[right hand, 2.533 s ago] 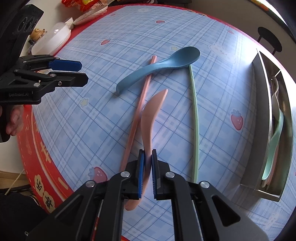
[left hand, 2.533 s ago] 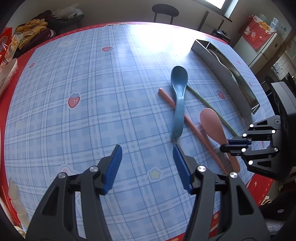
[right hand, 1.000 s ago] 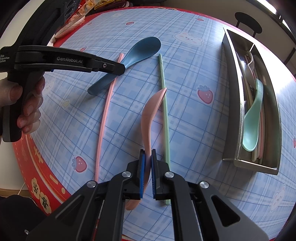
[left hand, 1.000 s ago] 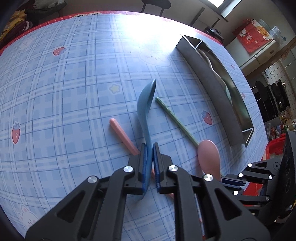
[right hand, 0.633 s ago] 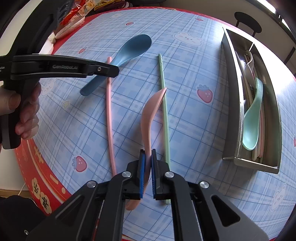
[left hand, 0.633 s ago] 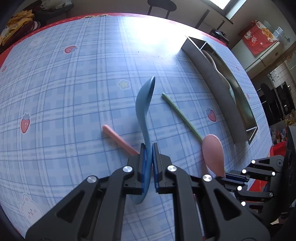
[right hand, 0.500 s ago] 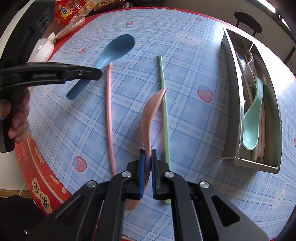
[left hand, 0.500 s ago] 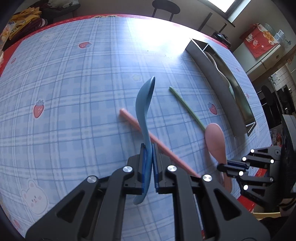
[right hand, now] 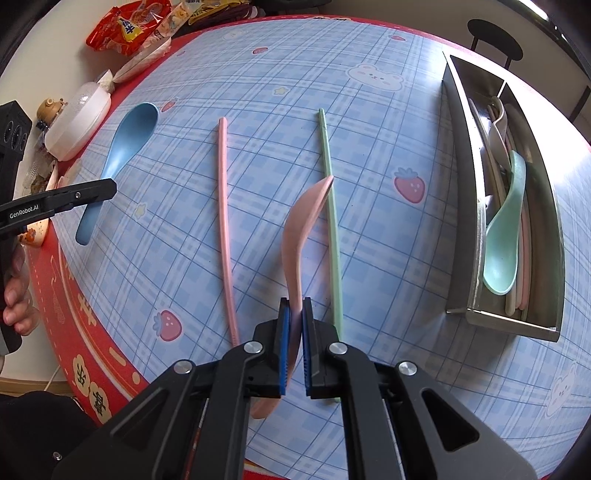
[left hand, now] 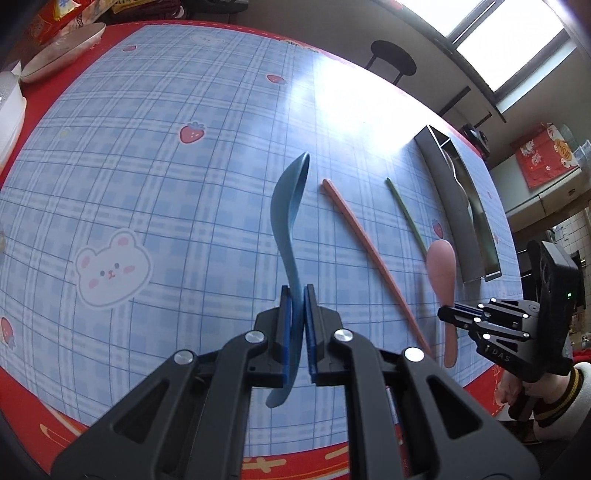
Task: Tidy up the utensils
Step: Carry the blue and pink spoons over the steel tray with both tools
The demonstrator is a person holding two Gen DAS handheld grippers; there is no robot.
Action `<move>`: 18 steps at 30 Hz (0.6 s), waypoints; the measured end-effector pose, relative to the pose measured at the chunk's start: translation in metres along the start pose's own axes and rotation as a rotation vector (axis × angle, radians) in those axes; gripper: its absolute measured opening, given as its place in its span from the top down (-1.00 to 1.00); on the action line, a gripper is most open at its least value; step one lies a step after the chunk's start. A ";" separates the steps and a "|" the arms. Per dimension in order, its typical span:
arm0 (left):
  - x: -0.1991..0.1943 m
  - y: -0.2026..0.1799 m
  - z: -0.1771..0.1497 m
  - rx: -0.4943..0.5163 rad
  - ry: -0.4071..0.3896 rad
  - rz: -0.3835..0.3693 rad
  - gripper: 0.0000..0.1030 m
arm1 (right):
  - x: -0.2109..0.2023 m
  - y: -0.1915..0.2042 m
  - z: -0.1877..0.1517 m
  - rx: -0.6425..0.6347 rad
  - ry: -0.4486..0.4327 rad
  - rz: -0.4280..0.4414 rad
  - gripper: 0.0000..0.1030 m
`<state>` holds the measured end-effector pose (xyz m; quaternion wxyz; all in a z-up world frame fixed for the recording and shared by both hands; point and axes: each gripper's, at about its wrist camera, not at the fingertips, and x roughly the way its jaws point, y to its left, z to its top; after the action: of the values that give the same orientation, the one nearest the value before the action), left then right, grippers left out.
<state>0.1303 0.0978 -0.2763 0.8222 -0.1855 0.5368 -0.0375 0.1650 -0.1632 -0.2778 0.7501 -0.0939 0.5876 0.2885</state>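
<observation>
My left gripper [left hand: 296, 295] is shut on the handle of a blue spoon [left hand: 290, 206] and holds it above the table; the spoon also shows at the left of the right wrist view [right hand: 123, 147]. My right gripper [right hand: 294, 308] is shut on the handle of a pink spoon [right hand: 301, 221], also lifted; it shows at the right of the left wrist view [left hand: 441, 266]. A pink chopstick [right hand: 224, 221] and a green chopstick [right hand: 330, 218] lie on the blue checked tablecloth. A metal utensil tray [right hand: 469, 192] at the right holds a mint spoon [right hand: 506, 236] and other utensils.
Snack packets [right hand: 125, 26], a white dish [right hand: 144, 61] and a white lidded container [right hand: 77, 122] sit at the table's far left edge. A black stool [left hand: 393, 64] stands beyond the table. The red table border [right hand: 85, 314] runs along the near edge.
My left gripper closed on the blue spoon, lifted it and carried it left, away from the chopsticks. The pink chopstick shifted. My right gripper keeps the pink spoon, almost still.
</observation>
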 end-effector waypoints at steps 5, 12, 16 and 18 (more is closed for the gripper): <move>-0.010 -0.009 0.007 0.052 -0.005 0.015 0.78 | -0.019 -0.005 0.002 0.010 -0.033 0.007 0.88; -0.013 -0.048 0.026 0.210 0.007 0.000 0.78 | -0.050 -0.030 0.009 0.025 -0.077 -0.015 0.88; -0.006 -0.081 0.039 0.295 0.010 -0.015 0.78 | -0.065 -0.052 0.016 0.027 -0.096 -0.054 0.88; -0.003 -0.098 0.044 0.329 0.009 -0.025 0.78 | -0.071 -0.063 0.019 0.017 -0.098 -0.075 0.88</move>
<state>0.1822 0.0197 -0.2246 0.8386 -0.0546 0.5247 -0.1360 0.2045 -0.2282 -0.2187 0.7891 -0.0950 0.5486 0.2594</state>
